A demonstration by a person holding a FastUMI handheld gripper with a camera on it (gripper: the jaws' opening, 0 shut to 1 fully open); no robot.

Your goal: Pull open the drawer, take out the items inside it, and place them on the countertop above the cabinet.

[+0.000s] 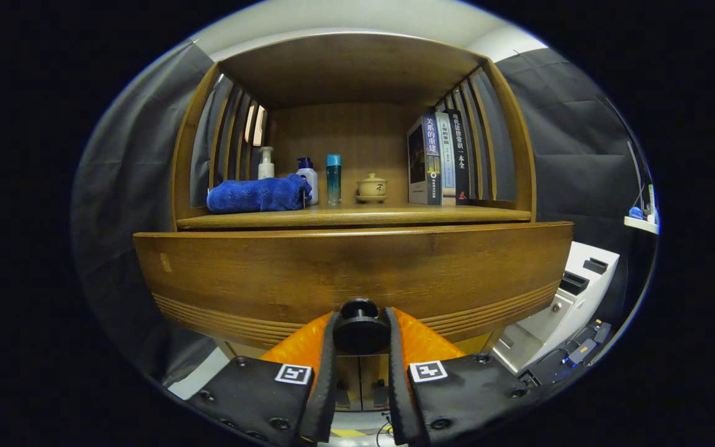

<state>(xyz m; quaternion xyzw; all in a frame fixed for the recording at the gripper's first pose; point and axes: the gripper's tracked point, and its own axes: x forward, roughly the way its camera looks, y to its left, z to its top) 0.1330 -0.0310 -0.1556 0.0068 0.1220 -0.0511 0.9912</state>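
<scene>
A wooden drawer front (351,273) stretches wide just ahead of my fingers, standing out from the cabinet. Its round dark knob (360,326) sits between my two fingers, and my gripper (360,324) is shut on it, one finger on each side. The drawer's inside is hidden behind the front panel. Above it lies the wooden countertop (357,216), under a wooden hutch with slatted sides.
On the countertop lie a folded blue towel (257,194), a white pump bottle (265,164), a blue-capped bottle (308,177), a teal bottle (333,179), a small lidded cup (372,187) and upright books (441,158). A white machine (571,295) stands to the lower right.
</scene>
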